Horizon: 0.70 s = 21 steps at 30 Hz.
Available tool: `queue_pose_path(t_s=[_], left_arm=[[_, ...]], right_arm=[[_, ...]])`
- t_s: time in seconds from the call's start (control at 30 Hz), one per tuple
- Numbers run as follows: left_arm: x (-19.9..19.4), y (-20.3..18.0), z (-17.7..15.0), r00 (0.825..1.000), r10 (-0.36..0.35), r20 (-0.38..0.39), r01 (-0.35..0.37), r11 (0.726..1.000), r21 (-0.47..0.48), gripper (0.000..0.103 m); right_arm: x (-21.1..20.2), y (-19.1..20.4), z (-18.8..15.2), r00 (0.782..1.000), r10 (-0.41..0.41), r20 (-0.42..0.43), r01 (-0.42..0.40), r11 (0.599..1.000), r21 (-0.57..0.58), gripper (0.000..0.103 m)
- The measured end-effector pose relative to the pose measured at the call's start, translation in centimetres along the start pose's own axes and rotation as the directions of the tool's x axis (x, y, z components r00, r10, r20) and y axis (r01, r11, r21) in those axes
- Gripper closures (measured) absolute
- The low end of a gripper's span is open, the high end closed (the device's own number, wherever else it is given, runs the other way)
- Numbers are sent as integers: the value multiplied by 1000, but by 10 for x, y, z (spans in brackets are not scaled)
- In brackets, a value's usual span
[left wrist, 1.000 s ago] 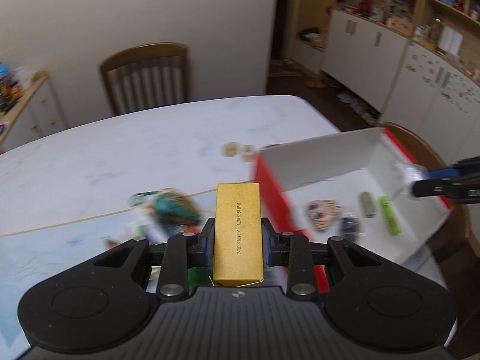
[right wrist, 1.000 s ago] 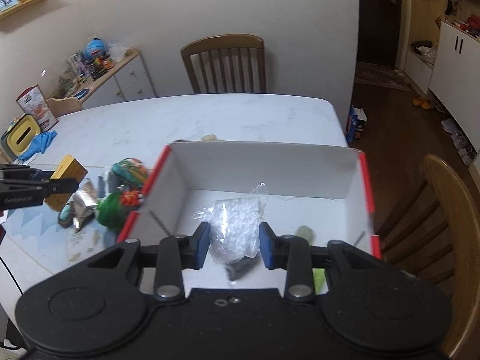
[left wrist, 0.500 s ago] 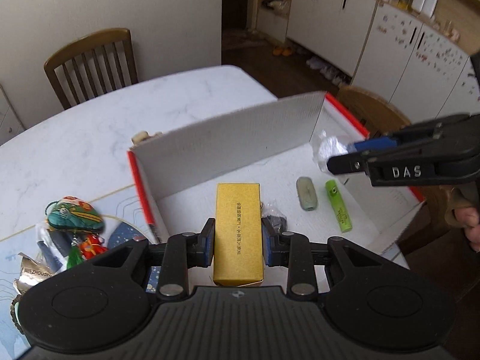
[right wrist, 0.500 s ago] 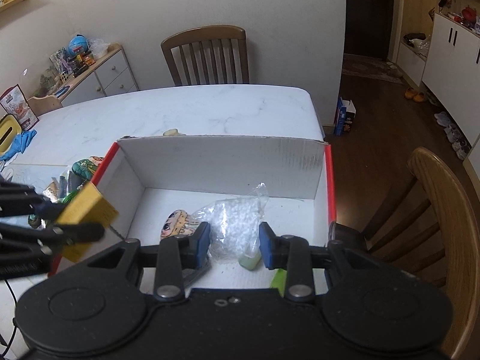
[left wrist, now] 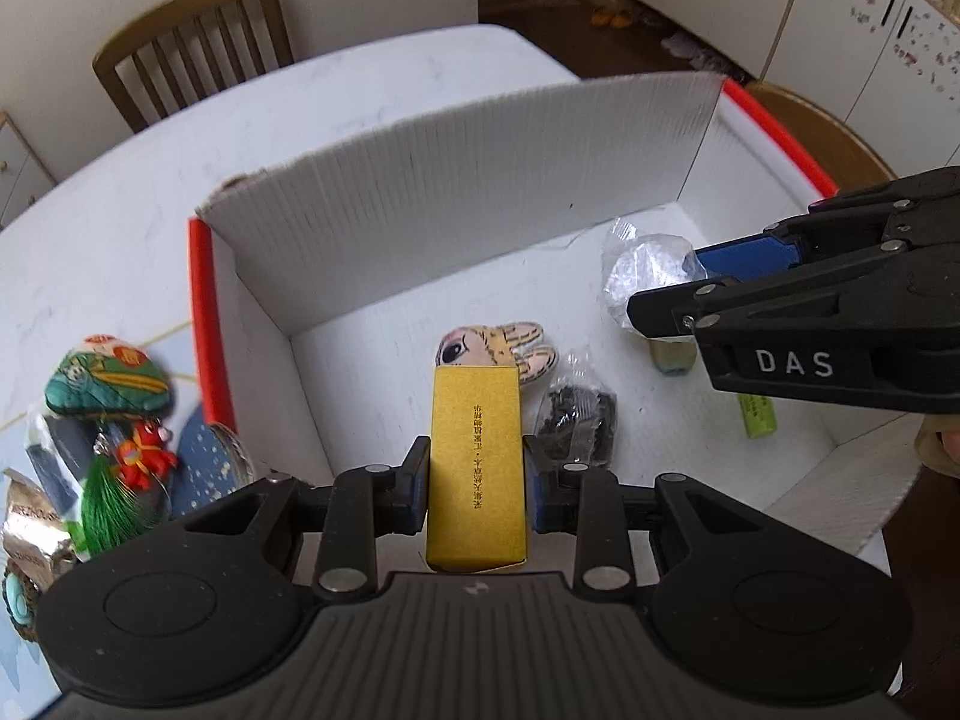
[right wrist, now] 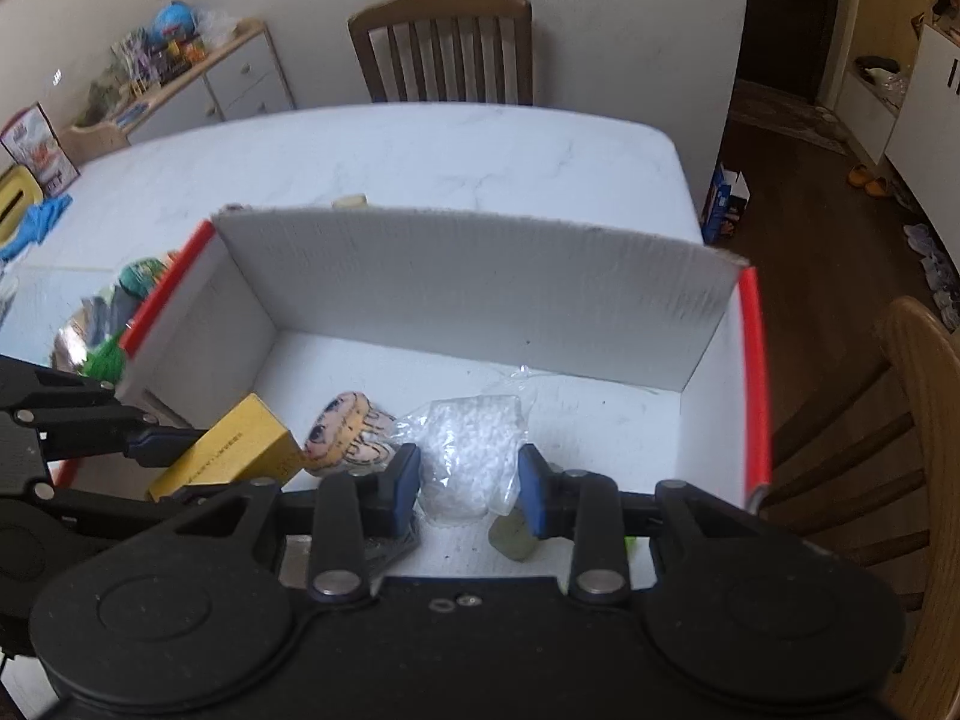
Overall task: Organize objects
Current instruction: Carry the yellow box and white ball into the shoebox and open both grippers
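Observation:
A white cardboard box with red edges (left wrist: 456,192) (right wrist: 480,294) stands open on the table. My left gripper (left wrist: 477,480) is shut on a yellow box (left wrist: 477,456) (right wrist: 234,450) and holds it low inside the white box at its left. My right gripper (right wrist: 468,483) is shut on a clear bag of white pellets (right wrist: 471,450) (left wrist: 645,270), held over the box floor at the right. On the floor lie a rabbit-face patch (left wrist: 498,345) (right wrist: 348,432), a small black bag (left wrist: 576,414), a green tube (left wrist: 759,414) and a pale oval piece (right wrist: 511,537).
Left of the box lie several loose items: a green painted pouch (left wrist: 108,378), a red and green ornament (left wrist: 129,474) and a foil packet (left wrist: 30,525). Wooden chairs stand behind the table (right wrist: 444,48) and at the right (right wrist: 924,420). A cabinet with clutter (right wrist: 180,72) stands at the back left.
My left gripper has carried the yellow box from beside the white box to inside it and lowered it. My right gripper has lowered the pellet bag toward the box floor.

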State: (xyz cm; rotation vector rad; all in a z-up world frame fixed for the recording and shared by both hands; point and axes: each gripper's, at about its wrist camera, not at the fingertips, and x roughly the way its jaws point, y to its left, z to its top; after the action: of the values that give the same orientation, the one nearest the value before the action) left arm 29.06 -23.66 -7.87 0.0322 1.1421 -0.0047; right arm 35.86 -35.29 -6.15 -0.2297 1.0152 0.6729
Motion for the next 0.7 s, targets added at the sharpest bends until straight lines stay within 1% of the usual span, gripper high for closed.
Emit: queue_pose_path(t_s=[0.2,0.4,0.53,0.7], left_arm=[[11,-1,0,999,-14,-52,14,1000,0,74],[19,-3,0,995,-24,-92,24,1000,-2,74],[18,-5,1,995,-29,-98,28,1000,-8,74],[15,-5,1,996,-34,-83,33,999,-10,73]], right_arm=[[12,0,-4,999,2,-51,-3,1000,-10,70],[23,1,-5,994,-12,-112,12,1000,-2,70],[26,-1,-2,991,-12,-132,14,1000,16,69],[27,-5,-1,990,-1,-142,8,999,42,64]])
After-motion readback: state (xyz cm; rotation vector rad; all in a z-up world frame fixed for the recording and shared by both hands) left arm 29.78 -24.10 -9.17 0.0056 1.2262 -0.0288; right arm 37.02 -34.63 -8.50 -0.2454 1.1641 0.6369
